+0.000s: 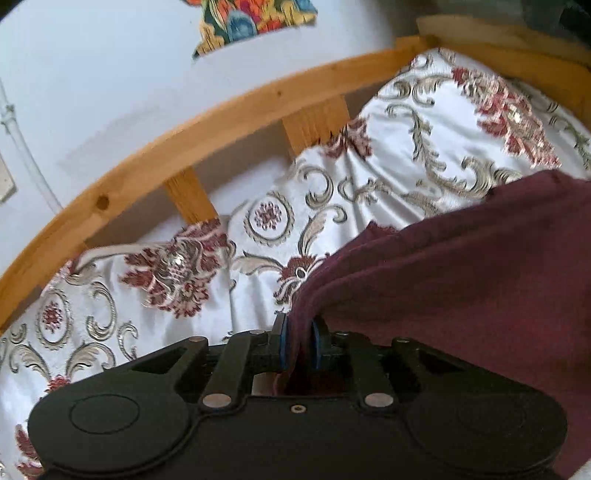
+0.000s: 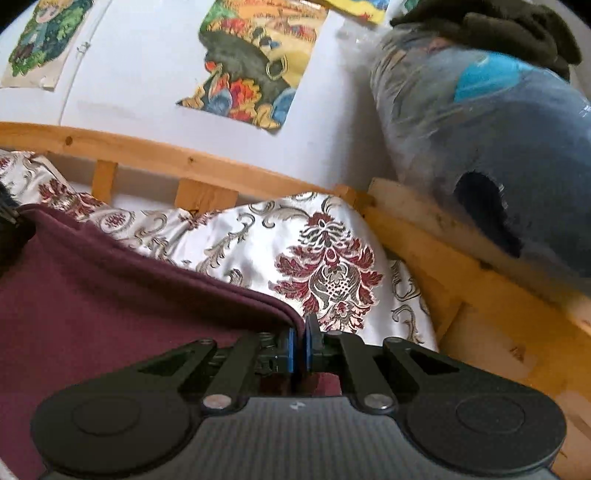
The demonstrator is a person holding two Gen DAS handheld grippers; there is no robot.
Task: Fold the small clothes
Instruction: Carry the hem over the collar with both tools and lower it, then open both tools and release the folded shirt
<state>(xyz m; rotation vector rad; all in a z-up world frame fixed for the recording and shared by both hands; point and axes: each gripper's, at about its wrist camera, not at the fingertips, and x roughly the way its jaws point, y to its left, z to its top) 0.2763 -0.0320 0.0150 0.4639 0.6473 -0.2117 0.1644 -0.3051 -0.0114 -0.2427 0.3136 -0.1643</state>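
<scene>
On brocade bedspread [image 1: 177, 258]: soft maroon cloth [image 1: 461, 277] pinched by both grippers.

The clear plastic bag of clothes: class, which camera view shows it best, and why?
The right wrist view. There the bag fills the upper right, resting on the wooden frame, with grey and blue fabric visible inside. The left wrist view catches only a dark, blurred sliver at its top right corner.

Both wrist views closely share the bedspread [image 1: 207, 288]
</scene>
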